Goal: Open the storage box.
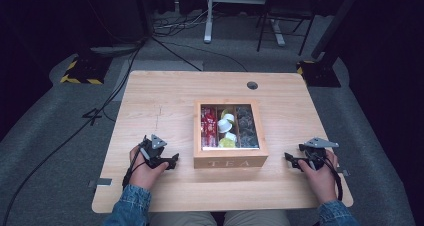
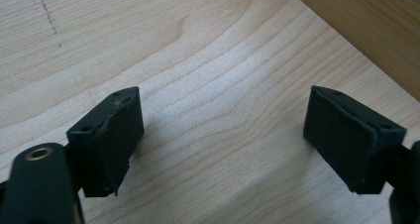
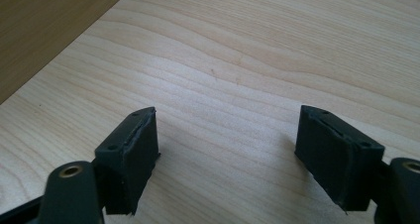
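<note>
Tea box [image 1: 230, 158] sat mid-table [image 1: 150, 101] between the left gripper [image 1: 173, 161] and right gripper [image 1: 289, 159], each just beside it, jaws spread, holding nothing.

The wooden tea box [image 1: 230, 134] sits mid-table as the one obstacle, its glass lid shut. Bare tabletop [image 1: 160, 101] lies open left of the box, right of it, and behind it. The left gripper [image 1: 170, 162] and right gripper [image 1: 291, 160] flank the box's front corners, jaws spread over bare wood.
</note>
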Demonstrator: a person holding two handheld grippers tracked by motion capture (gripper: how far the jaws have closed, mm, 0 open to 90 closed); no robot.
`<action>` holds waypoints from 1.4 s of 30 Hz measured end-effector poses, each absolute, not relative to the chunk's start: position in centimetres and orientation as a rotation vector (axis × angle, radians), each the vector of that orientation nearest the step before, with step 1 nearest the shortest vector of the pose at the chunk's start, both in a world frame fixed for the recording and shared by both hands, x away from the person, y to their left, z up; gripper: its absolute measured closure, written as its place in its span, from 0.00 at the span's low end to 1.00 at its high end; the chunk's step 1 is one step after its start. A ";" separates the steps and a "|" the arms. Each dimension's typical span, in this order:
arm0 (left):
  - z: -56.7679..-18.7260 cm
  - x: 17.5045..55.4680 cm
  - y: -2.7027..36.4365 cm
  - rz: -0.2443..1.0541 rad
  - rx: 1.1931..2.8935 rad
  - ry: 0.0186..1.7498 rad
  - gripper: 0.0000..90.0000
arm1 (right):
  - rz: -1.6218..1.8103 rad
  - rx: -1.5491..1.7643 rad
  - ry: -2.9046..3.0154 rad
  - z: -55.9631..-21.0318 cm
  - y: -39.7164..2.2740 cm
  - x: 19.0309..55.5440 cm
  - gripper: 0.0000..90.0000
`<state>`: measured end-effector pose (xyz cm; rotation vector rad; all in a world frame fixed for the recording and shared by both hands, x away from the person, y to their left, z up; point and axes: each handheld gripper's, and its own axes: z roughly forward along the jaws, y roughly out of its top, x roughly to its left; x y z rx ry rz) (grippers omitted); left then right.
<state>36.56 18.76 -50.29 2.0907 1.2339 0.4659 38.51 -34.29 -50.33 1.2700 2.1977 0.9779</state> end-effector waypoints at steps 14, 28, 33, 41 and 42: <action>-46.9 35.6 18.2 0.476 2.073 1.190 0.26 | 0.979 1.270 2.198 -50.3 -34.3 38.5 0.27; -43.6 34.0 16.7 0.430 2.059 1.101 0.27 | 0.979 1.270 2.198 -50.3 -34.3 38.5 0.27; -42.9 33.3 16.0 0.377 2.017 1.068 0.27 | 0.979 1.270 2.198 -50.3 -34.3 38.5 0.27; -42.4 32.4 14.7 0.332 2.021 1.005 0.27 | 0.979 1.270 2.198 -50.3 -34.3 38.5 0.27; -42.3 32.3 14.6 0.327 2.024 0.996 0.27 | 0.980 1.270 2.198 -50.3 -34.3 38.5 0.27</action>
